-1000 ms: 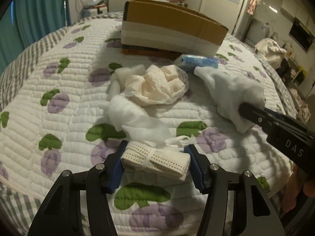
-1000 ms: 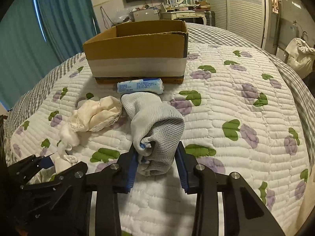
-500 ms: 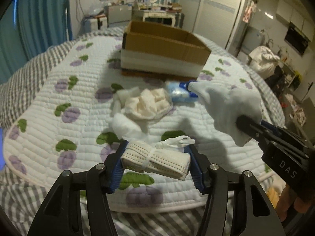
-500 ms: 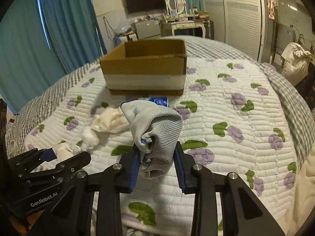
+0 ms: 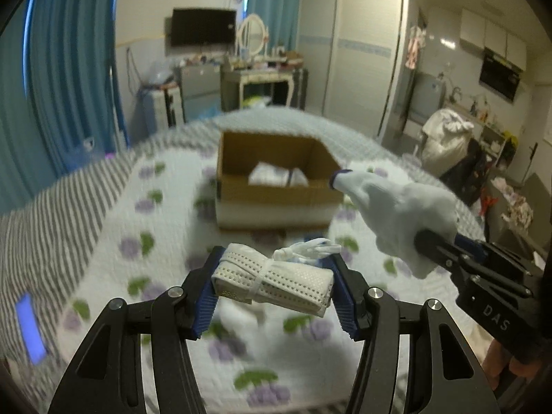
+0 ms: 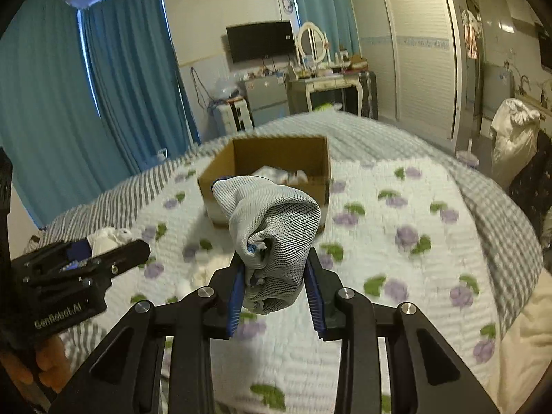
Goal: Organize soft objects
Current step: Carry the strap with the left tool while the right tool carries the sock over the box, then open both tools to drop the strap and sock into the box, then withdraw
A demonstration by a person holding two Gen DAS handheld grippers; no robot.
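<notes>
My left gripper [image 5: 274, 289] is shut on a folded white perforated cloth bundle [image 5: 272, 283] tied with a white string, held up above the bed. My right gripper [image 6: 275, 293] is shut on a grey mesh glove [image 6: 272, 234], also lifted; the glove [image 5: 396, 207] shows at the right of the left wrist view. An open cardboard box [image 5: 276, 179] stands on the quilt ahead, with white soft items [image 5: 276, 176] inside. It also shows in the right wrist view [image 6: 269, 169]. Other soft pieces on the quilt are blurred and mostly hidden.
The bed has a white quilt with purple and green prints [image 6: 407, 241] and a grey striped edge [image 5: 51, 214]. A dresser with a mirror [image 6: 321, 69], a wardrobe [image 6: 414, 51] and blue curtains [image 6: 51, 103] stand beyond the bed. A filled white bag [image 6: 514, 131] is at the right.
Both grippers have risen high above the quilt with their loads and now look down into the box. The soft pile has dropped out of clear view.
</notes>
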